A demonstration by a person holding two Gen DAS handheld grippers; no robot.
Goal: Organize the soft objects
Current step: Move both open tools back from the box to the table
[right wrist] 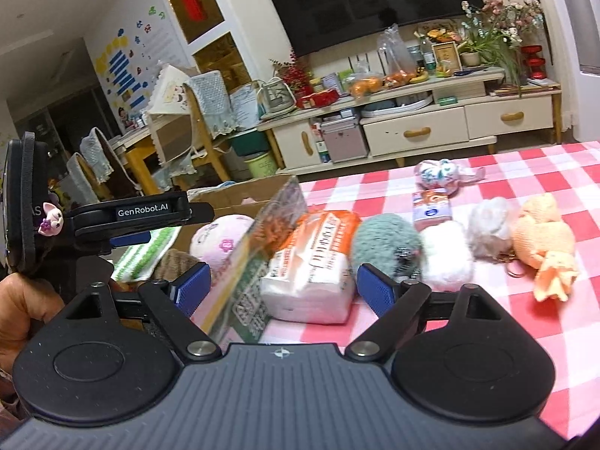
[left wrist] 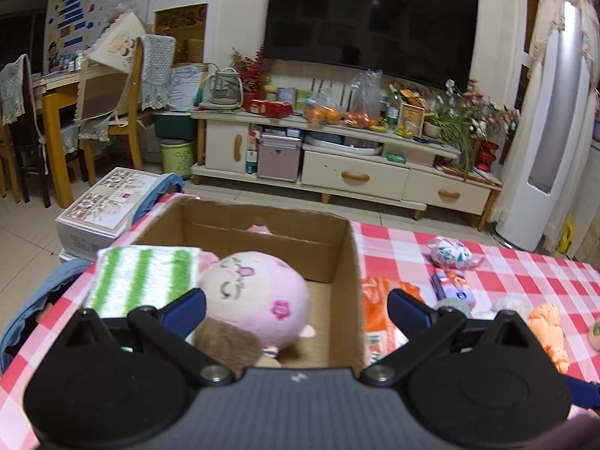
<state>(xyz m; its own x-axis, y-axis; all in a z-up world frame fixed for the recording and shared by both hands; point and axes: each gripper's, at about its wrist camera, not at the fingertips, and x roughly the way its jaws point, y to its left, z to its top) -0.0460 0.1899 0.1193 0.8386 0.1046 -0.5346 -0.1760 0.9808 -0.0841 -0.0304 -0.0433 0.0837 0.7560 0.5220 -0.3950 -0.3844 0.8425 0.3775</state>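
Observation:
A cardboard box (left wrist: 343,251) stands on the checked tablecloth. Inside it lies a pink plush doll (left wrist: 255,296) with brown hair, and a green-striped cloth (left wrist: 142,281) drapes over the box's left rim. My left gripper (left wrist: 296,311) is open over the box. Its left pad is beside the doll's head and its right pad is outside the box wall. My right gripper (right wrist: 283,288) is open wide, low over the table. An orange-and-white tissue pack (right wrist: 311,262) lies between and just beyond its pads, untouched.
Right of the tissue pack lie a teal plush (right wrist: 386,240), a white plush (right wrist: 446,255), a grey plush (right wrist: 491,228), an orange knitted toy (right wrist: 543,243), a small tissue packet (right wrist: 431,206) and a floral pouch (right wrist: 438,172). A person's hand (right wrist: 22,307) holds the left gripper.

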